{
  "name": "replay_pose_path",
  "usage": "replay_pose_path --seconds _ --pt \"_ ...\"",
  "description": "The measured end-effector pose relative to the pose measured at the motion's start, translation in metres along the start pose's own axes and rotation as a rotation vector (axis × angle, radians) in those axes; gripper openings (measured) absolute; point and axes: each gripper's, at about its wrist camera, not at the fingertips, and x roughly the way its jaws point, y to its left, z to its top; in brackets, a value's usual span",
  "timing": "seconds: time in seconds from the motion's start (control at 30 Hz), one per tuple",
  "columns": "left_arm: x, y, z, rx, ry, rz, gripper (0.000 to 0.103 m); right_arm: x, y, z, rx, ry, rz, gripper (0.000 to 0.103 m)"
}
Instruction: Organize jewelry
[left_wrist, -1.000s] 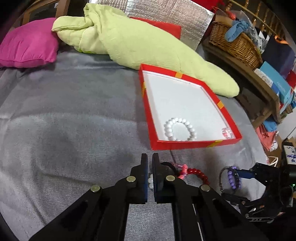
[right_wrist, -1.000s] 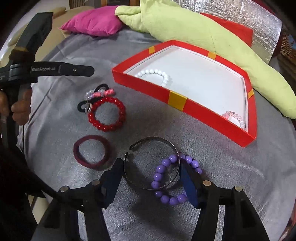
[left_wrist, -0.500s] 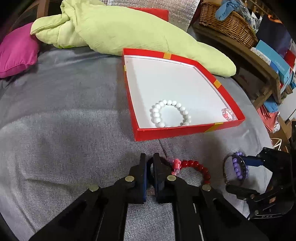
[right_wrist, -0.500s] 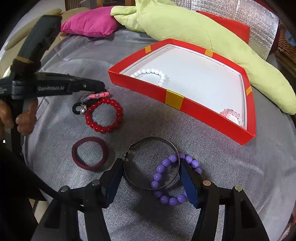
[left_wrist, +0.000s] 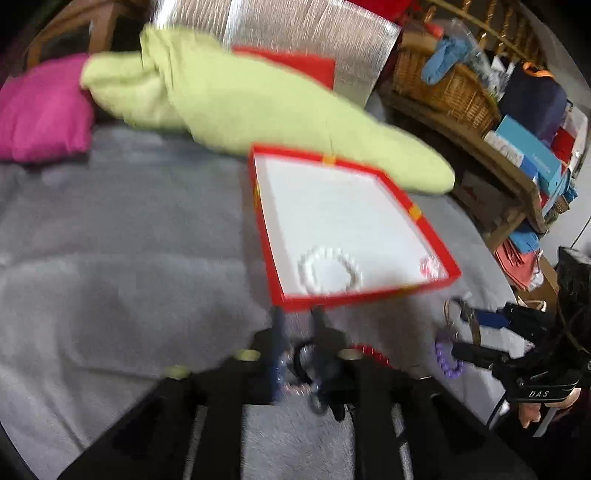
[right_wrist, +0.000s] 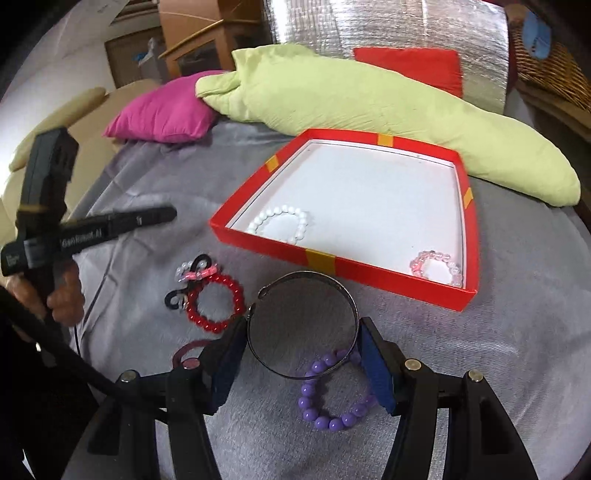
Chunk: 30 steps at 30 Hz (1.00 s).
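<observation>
A red box (right_wrist: 321, 258) with a white floor lies on the grey blanket and holds a white bead bracelet (right_wrist: 280, 225) and a pink bead bracelet (right_wrist: 436, 266). My right gripper (right_wrist: 301, 354) is shut on a dark metal bangle (right_wrist: 303, 328), lifted above a purple bead bracelet (right_wrist: 332, 395). A red bead bracelet (right_wrist: 214, 302) and a black, pink and clear charm piece (right_wrist: 192, 277) lie to the left. My left gripper (left_wrist: 297, 328) is slightly open and empty above the charm piece (left_wrist: 299, 369). The box (left_wrist: 362, 295) lies just beyond it.
A dark red hair tie (right_wrist: 188, 354) lies partly behind my right gripper's left finger. A green quilt (right_wrist: 369, 110) and a pink cushion (right_wrist: 162, 114) lie behind the box. A wicker basket (left_wrist: 443, 88) and shelves stand at the right.
My left gripper has opened and risen off the charm piece, which stays on the blanket. My right gripper has closed on the bangle and lifted it toward the box.
</observation>
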Motion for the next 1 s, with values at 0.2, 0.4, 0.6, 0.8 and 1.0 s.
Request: replay_pose_path --seconds 0.2,0.4,0.6,0.8,1.0 --pt "0.006 -0.019 -0.009 0.091 0.036 0.032 0.056 0.004 -0.012 0.000 0.048 0.014 -0.026 0.064" --pt "0.002 -0.050 -0.026 0.263 0.031 0.095 0.056 0.010 -0.023 0.000 0.100 0.033 -0.045 0.064" --pt "0.019 -0.056 -0.030 0.317 0.089 0.145 0.045 0.010 -0.025 -0.001 0.114 0.030 -0.048 0.064" --pt "0.024 -0.041 -0.026 0.262 0.111 0.146 0.009 0.006 -0.034 -0.001 0.160 0.019 -0.051 0.064" --pt "-0.006 -0.019 -0.020 0.173 0.024 0.082 0.008 -0.005 -0.040 0.003 0.201 -0.032 -0.039 0.064"
